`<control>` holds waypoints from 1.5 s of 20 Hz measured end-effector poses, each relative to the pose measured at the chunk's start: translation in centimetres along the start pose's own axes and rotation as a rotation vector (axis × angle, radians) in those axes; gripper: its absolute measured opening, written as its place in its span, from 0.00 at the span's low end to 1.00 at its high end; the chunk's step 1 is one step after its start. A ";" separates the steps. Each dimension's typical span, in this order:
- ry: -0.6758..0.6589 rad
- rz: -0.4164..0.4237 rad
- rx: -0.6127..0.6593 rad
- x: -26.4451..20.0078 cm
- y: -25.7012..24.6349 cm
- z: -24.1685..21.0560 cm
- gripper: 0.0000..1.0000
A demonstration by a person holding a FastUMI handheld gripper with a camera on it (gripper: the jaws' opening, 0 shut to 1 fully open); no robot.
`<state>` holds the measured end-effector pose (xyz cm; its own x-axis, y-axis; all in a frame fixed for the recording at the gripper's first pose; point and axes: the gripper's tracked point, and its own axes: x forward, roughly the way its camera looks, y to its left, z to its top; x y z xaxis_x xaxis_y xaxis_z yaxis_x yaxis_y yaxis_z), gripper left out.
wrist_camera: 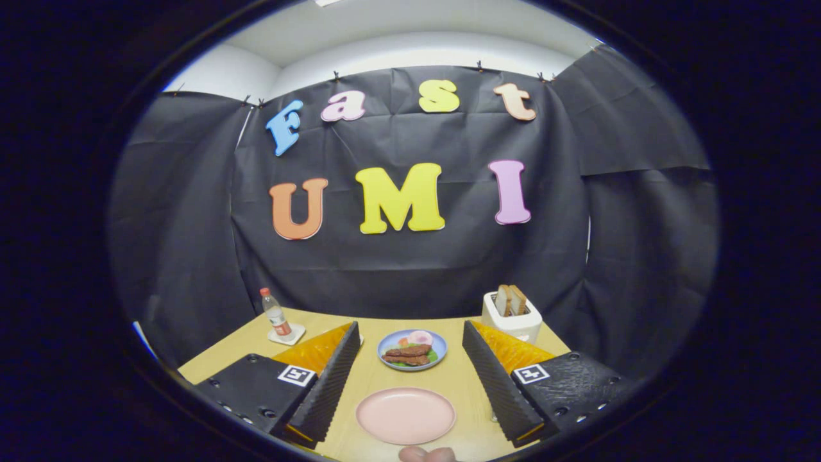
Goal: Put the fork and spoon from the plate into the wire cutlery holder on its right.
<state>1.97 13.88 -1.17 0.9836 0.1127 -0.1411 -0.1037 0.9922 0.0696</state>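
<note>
Here the tool [410, 372] gapes above a pink plate [405, 415], its near rim hidden.

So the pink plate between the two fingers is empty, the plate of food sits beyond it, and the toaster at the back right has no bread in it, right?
Nearly. The toaster is not empty: the gripper view shows slices of bread standing in its slots. The rest holds: the pink plate lies bare between the fingers of the open gripper, and the plate of food sits beyond it.
</note>
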 end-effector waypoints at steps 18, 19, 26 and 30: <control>0.323 0.084 0.141 2.7 3.1 -8.3 0.96; 0.330 0.092 0.145 3.0 3.4 -8.2 0.96; 0.338 0.158 0.144 3.4 5.4 -8.0 0.96; 0.271 0.100 0.159 4.0 3.0 -6.9 0.96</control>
<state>4.55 17.67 -8.33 0.8923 0.2408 -0.3819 -0.1529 0.9570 0.2464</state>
